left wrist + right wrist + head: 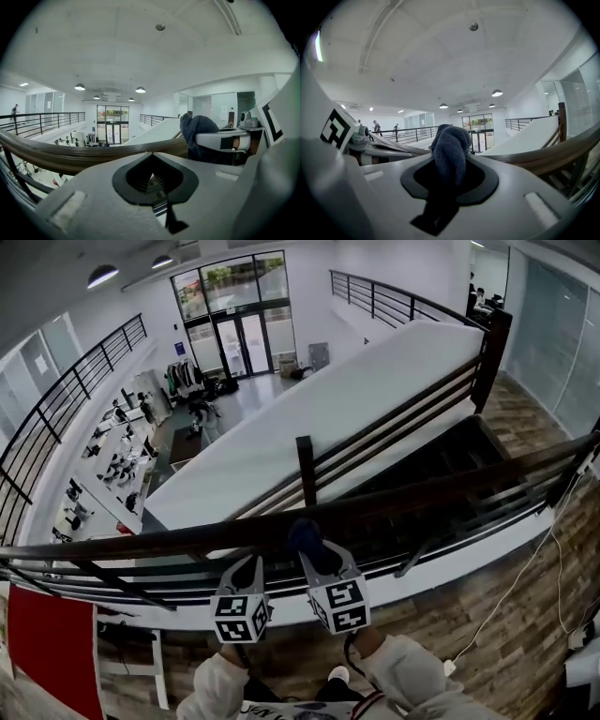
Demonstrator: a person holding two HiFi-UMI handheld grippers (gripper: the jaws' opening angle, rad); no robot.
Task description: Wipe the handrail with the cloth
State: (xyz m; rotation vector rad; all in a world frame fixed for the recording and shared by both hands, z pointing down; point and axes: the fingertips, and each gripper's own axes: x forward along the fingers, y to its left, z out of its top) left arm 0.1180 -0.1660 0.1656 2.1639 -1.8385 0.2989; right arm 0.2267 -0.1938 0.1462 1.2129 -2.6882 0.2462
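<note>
Head view: looking steeply down past both pairs of jaws onto a broad white sloping stair wall (328,418), lying well beyond and below them. Stretching from side to side directly in front of the jaws: a long dark brown wooden handrail (141,542), standing over black metal bars (122,579). Hovering at the near edge of that rail, side by side and just apart: the white plastic left gripper (246,570) and the white plastic right gripper (323,563).

Left gripper view: showing the left gripper (152,176) holding its jaws together on nothing, leaving only a small diamond-shaped opening between them. Curving past just beyond the tips: the handrail (70,157), contact with it not being clear. Sitting just to the right of these jaws: the right gripper (220,140).

Right gripper view: showing the right gripper (450,180) clamping a bunched dark blue terry cloth (450,150), bulging up out of the jaws and trailing down below them. Lying beyond the jaws to the right: the handrail (553,152). Sitting on top of the rail at the jaw tips, going by the head view: the cloth (305,535).
</note>
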